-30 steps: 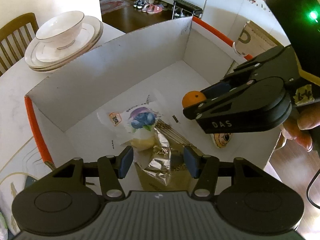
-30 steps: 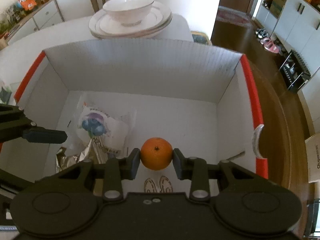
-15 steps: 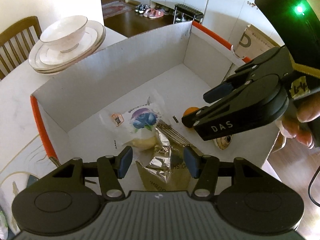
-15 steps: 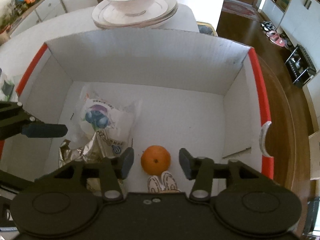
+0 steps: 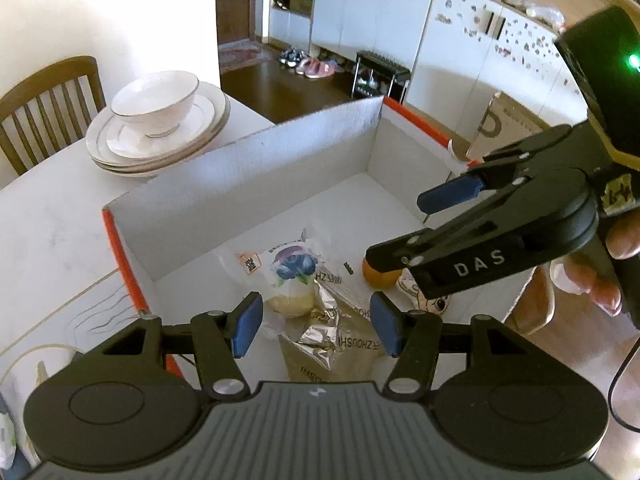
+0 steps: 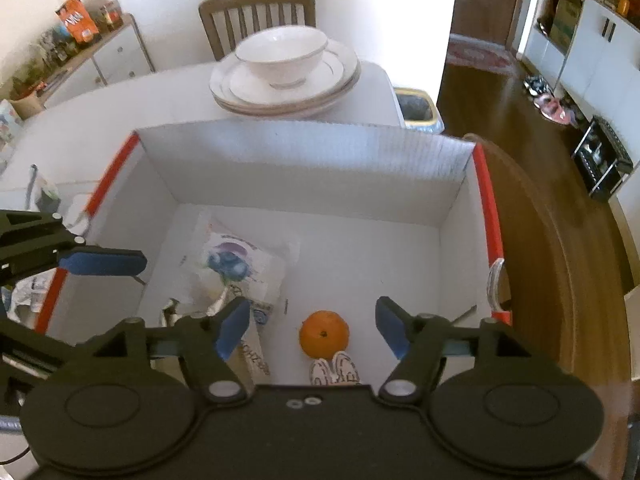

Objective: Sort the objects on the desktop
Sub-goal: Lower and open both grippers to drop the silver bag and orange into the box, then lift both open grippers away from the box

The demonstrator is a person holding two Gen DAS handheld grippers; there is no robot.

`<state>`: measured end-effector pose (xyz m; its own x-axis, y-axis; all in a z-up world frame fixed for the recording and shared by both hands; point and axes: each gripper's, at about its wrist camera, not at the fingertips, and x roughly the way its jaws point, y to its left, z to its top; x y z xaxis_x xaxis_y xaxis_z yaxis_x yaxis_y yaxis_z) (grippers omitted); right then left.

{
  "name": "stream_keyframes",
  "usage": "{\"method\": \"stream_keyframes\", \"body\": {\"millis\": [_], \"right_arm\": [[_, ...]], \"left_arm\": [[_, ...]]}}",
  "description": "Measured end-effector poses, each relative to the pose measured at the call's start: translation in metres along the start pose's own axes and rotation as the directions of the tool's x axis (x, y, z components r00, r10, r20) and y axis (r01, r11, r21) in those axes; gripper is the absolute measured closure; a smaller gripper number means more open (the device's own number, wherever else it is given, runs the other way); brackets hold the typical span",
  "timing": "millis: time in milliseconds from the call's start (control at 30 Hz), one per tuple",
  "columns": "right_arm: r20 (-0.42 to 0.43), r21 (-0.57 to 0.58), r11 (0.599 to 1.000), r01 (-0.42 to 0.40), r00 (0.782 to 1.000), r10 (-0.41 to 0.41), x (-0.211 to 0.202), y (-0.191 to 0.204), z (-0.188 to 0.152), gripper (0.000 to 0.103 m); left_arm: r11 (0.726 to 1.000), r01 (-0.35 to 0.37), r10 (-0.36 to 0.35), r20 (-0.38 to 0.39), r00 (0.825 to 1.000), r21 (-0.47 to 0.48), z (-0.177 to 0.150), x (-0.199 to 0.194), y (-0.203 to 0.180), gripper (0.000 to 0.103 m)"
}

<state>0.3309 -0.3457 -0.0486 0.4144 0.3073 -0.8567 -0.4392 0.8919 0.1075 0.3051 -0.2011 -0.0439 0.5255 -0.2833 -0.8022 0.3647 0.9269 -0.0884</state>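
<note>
Right gripper [image 6: 312, 328] has its jaws spread wide with nothing pinched, they've just been opening, and the orange [image 6: 324, 334] sits free on the box floor below the gap between the pads, touching neither. It's resting right up against a little cartoon-print thing [image 6: 334, 372] I can't quite identify. Left gripper [image 5: 316, 324] is roughly half open, also empty, and has just opened a touch further, hovering over the crinkly foil packet [image 5: 324, 340] and the blueberry snack bag [image 5: 290, 268] without touching them. All of that is lying in the white cardboard box [image 6: 304, 172] with the orange-red edges, so the orange looks like it's dropped off and done. I'd say we're at the tail end of a place step, both tools clear of the contents. Next move is probably to back out over the box wall and go hunting for whatever's left on the table [image 5: 48, 216]. Only obvious things out there are the stacked plates with a bowl [image 6: 284, 68], well behind the box, so mind the rim while lifting out.
</note>
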Motion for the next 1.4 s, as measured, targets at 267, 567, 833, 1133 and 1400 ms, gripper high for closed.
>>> {"method": "stream_keyframes", "body": {"millis": [267,567,833,1133,1400], "right_arm": [[0.094,0.001,0.999,-0.035,0.995,0.035,-0.027,0.007,-0.003,0.023],[0.204,-0.011,0.998,-0.061,0.977,0.062,-0.055,0.022,-0.011,0.012],[0.286,0.008,0.996,-0.091,0.955,0.085,-0.076,0.039,-0.017,0.004],[0.368,0.051,0.991,-0.123,0.925,0.096,-0.093,0.062,-0.025,0.001],[0.426,0.078,0.991,-0.109,0.902,0.066,-0.103,0.092,-0.033,0.001]], "left_arm": [[0.999,0.015,-0.013,0.066,0.998,-0.035,-0.006,-0.026,0.004,0.037],[1.000,0.006,-0.006,0.138,0.990,0.000,-0.016,-0.052,0.002,0.031],[1.000,-0.003,0.006,0.199,0.980,-0.013,-0.028,-0.077,0.011,0.022],[1.000,-0.016,0.017,0.255,0.967,-0.004,-0.041,-0.105,0.025,0.017],[1.000,0.003,0.001,0.284,0.959,-0.012,-0.063,-0.131,0.043,0.012]]}}
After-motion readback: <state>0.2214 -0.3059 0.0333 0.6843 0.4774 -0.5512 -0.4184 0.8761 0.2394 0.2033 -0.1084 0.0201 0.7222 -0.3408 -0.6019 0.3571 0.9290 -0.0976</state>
